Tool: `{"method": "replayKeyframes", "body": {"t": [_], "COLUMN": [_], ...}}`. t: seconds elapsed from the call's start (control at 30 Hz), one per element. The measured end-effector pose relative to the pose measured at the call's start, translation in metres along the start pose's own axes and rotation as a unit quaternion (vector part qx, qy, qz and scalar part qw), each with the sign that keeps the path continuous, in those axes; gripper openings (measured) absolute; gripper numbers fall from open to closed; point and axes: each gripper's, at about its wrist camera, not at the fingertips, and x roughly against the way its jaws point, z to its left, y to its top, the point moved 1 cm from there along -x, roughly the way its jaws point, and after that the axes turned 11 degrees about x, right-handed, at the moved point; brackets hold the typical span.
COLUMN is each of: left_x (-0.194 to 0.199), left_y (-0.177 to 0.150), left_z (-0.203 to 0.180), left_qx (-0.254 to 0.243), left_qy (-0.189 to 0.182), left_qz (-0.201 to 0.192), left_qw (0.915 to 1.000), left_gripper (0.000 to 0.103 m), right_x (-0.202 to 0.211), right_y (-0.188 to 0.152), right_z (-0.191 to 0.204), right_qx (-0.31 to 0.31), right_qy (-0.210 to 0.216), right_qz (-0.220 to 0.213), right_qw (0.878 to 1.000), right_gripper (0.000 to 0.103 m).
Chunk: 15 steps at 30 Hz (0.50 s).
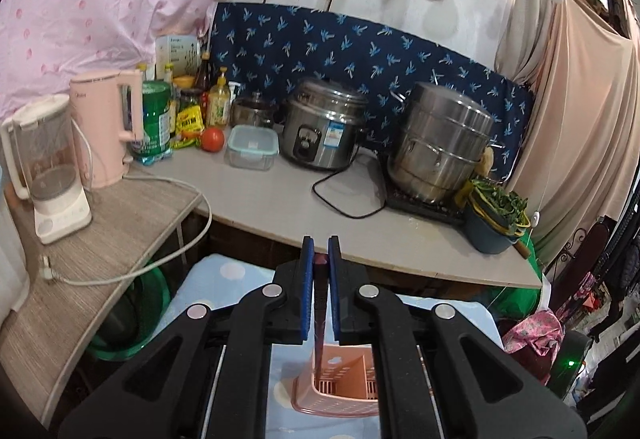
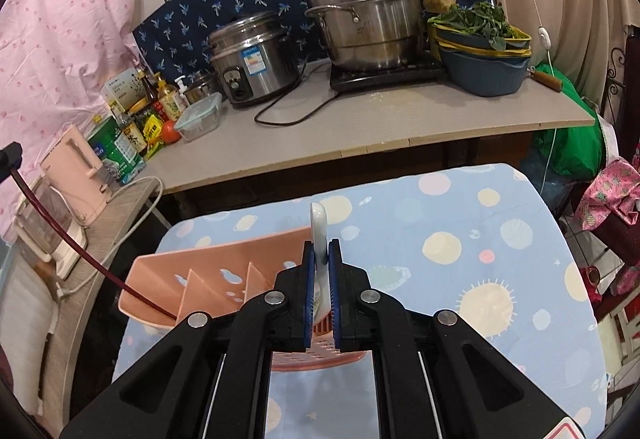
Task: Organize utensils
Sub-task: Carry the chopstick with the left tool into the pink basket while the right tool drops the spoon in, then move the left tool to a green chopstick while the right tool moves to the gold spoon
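Pink plastic utensil caddy, perforated, with inner dividers; stands on a table under a blue cloth printed with pale circles. Left gripper: blue pads clamped on dark red chopsticks, whose lower ends reach down into the caddy. In the right view the same chopsticks slant from upper left into the caddy's left compartment. Right gripper: clamped on a white ceramic spoon, held edge-on above the caddy's near end.

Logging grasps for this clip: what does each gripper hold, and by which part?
Left tongs: dark red chopsticks, near the top end. Right tongs: white ceramic spoon, by its handle.
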Motion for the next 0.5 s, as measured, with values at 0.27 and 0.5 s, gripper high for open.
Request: {"method": "replayKeyframes", "body": {"t": [0.27, 0.5], "left_x": [0.005, 0.028], "left_y": [-0.013, -0.033], "left_z": [0.014, 0.022], "left_qx": [0.005, -0.017], "left_qy": [0.024, 0.038], "left_qz": [-0.004, 0.006], "left_qw": [0.9997, 0.9991], "left_gripper": [0.030, 0.036], "right_x": [0.018, 0.054], "right_y": [-0.006, -0.028], "right_z": [-0.005, -0.001], "right_qx": [-0.012, -0.009], "right_qy": [-0.003, 0.012], "right_qz": [-0.008, -0.009], "right_qw": [1.000, 1.000], "right_gripper": [0.010, 0.014]}}
